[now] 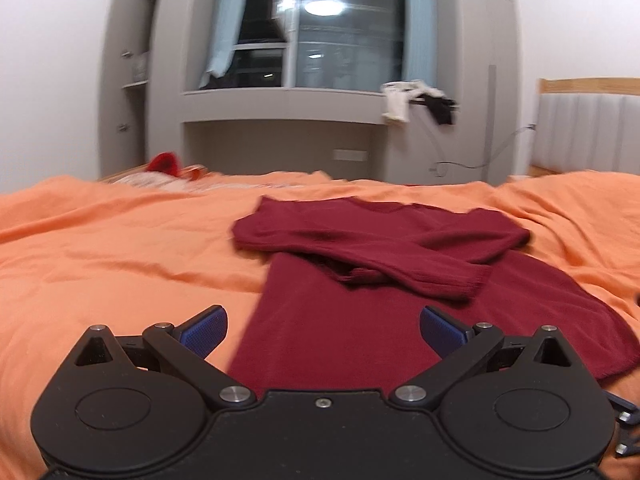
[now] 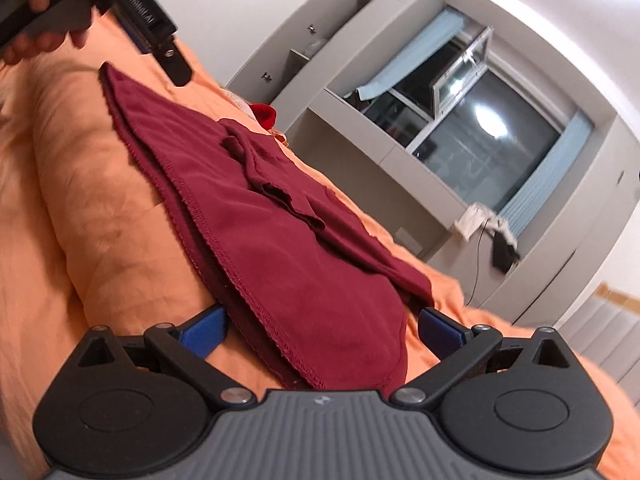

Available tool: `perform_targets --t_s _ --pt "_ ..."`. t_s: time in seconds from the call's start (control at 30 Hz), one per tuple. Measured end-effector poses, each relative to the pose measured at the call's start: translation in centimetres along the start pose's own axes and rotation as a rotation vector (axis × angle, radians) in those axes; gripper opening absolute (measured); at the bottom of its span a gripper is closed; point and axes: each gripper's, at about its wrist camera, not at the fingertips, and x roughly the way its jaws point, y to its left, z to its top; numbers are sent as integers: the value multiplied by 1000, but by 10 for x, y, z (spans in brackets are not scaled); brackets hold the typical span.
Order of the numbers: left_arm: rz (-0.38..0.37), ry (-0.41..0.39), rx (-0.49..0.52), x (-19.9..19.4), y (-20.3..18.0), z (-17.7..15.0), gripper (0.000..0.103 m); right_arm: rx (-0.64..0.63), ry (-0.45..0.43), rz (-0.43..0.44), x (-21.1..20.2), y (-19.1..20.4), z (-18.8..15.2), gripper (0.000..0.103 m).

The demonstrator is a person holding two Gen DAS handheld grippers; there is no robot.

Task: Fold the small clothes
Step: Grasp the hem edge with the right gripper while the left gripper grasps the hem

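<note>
A dark red sweater [image 1: 360,300] lies on the orange bedspread [image 1: 120,248], its sleeves folded across the chest. My left gripper [image 1: 323,330] is open, hovering over the sweater's near left hem edge, holding nothing. In the right wrist view the sweater [image 2: 280,248] runs away from me, and my right gripper [image 2: 322,330] is open with the hem corner lying between its blue pads [image 2: 204,334]. The left gripper [image 2: 156,32] shows in the upper left of that view, held in a hand over the sweater's far corner.
A grey window alcove with shelves [image 1: 280,92] stands behind the bed. White and black clothes [image 1: 416,100] hang off its ledge. A red item [image 1: 164,162] lies at the bed's far left. A padded headboard [image 1: 588,128] stands at the right.
</note>
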Motion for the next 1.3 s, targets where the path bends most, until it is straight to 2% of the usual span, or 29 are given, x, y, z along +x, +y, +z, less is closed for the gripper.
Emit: perform_targets --t_s 0.07,0.17,0.3,0.43,0.6,0.7,0.77,0.8,0.83,0.87,0.93,1.07,1.2,1.3 --pt "-48 -7 41 -2 -9 -2 102 -19 -7 -6 1 3 -1 103" --pt "-83 -10 114 -3 -23 -7 102 -63 -14 -24 4 4 -1 103" --pt "-93 0 179 -2 -35 -14 102 -117 10 -177 12 1 -5 103" --pt "-115 3 209 -2 -41 -17 102 -50 51 -151 21 -8 -6 103" --pt "-180 -2 263 -5 -52 -21 102 -83 14 -168 19 0 -5 98" --pt "-246 2 319 -7 -62 -25 102 -55 13 -135 19 -2 -4 85" --pt "-290 3 357 -8 -68 -28 102 -31 10 -111 17 -5 -4 65" --pt "-303 5 374 -8 -71 -31 102 -15 3 -99 16 -7 -3 58" --pt "-311 7 388 -8 -73 -33 102 -3 -4 -93 14 -8 -1 45" --pt "-313 10 400 -6 -76 -35 102 6 -14 -89 12 -9 0 33" --pt "-299 18 419 -3 -80 -38 102 24 -34 -89 7 -10 3 19" --pt "-253 40 433 6 -83 -42 102 64 -66 -93 1 -14 6 8" --pt "-187 37 428 13 -81 -42 102 97 -72 -96 -1 -21 7 8" --pt "-117 -3 415 12 -75 -39 99 107 -71 -106 -2 -24 6 8"
